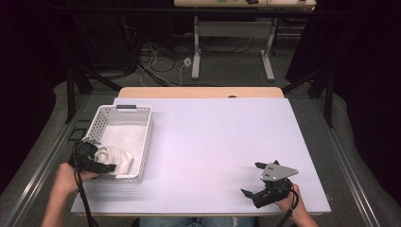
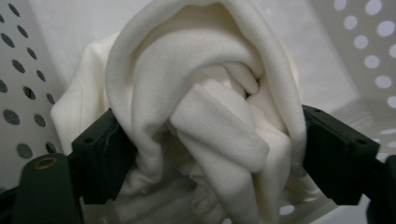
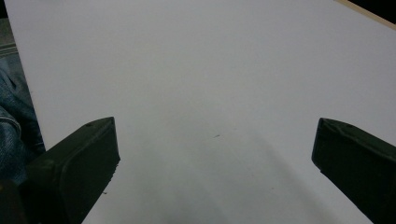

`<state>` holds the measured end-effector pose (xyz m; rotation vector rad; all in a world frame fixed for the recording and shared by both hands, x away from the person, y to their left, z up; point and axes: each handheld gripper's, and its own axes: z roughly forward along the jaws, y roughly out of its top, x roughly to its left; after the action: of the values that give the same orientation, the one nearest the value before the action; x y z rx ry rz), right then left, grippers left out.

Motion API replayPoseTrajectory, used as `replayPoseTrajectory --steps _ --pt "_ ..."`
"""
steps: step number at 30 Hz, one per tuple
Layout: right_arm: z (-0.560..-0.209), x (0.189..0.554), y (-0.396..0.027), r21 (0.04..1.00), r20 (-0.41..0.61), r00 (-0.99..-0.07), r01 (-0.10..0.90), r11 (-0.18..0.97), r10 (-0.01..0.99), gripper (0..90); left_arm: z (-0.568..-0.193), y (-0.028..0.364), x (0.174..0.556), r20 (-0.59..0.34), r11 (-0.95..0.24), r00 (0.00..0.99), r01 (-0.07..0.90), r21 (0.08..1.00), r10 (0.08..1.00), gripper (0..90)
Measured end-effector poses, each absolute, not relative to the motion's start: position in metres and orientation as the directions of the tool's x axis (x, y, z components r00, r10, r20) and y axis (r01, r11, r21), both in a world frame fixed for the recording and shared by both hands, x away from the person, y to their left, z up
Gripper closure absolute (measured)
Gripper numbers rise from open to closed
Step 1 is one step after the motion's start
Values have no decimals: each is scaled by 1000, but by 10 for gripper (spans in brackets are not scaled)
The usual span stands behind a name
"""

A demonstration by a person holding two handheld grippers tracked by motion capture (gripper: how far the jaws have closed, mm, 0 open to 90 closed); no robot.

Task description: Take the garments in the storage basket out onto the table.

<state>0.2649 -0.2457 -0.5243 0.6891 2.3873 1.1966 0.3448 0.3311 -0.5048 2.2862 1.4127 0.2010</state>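
white tabletop (image 1: 213, 142) — cables on the grey floor (image 1: 161, 66) beyond.

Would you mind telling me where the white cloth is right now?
The white cloth lies bunched in the near end of the white basket at the table's left in the high view, between the left gripper's jaws.

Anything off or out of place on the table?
Nothing stands out. The white cloth sits bunched inside the white basket, between the left tool's pads. The right tool is open over the bare tabletop. No spills or damage.
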Motion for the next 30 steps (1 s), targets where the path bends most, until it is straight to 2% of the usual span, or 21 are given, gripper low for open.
replayPoseTrajectory --steps 1,5,6,7,8,14,19,30 --pt "-524 265 -245 818 -113 -806 256 515 580 4 -504 331 344 -109 -382 471 813 440 875 249" --pt "-524 265 -246 817 -116 -808 253 518 577 5 -503 330 342 -120 -375 471 811 449 874 319" --pt "-524 265 -245 818 -112 -807 255 515 579 5 -503 330 341 -124 -375 473 810 451 873 376" --pt "-524 265 -245 818 -112 -807 255 515 579 5 -503 330 341 -125 -380 479 807 451 869 376" --pt "-525 265 -245 820 -113 -808 253 513 579 5 -502 329 340 -135 -385 489 804 454 862 431" --pt "-525 265 -245 821 -115 -806 252 513 580 5 -501 326 337 -126 -399 507 787 471 853 554" --pt "-524 264 -246 820 -117 -805 252 514 582 5 -499 326 336 -107 -408 518 771 489 849 604" --pt "-525 265 -246 821 -116 -804 254 512 584 5 -491 325 330 -79 -393 513 739 547 855 611"
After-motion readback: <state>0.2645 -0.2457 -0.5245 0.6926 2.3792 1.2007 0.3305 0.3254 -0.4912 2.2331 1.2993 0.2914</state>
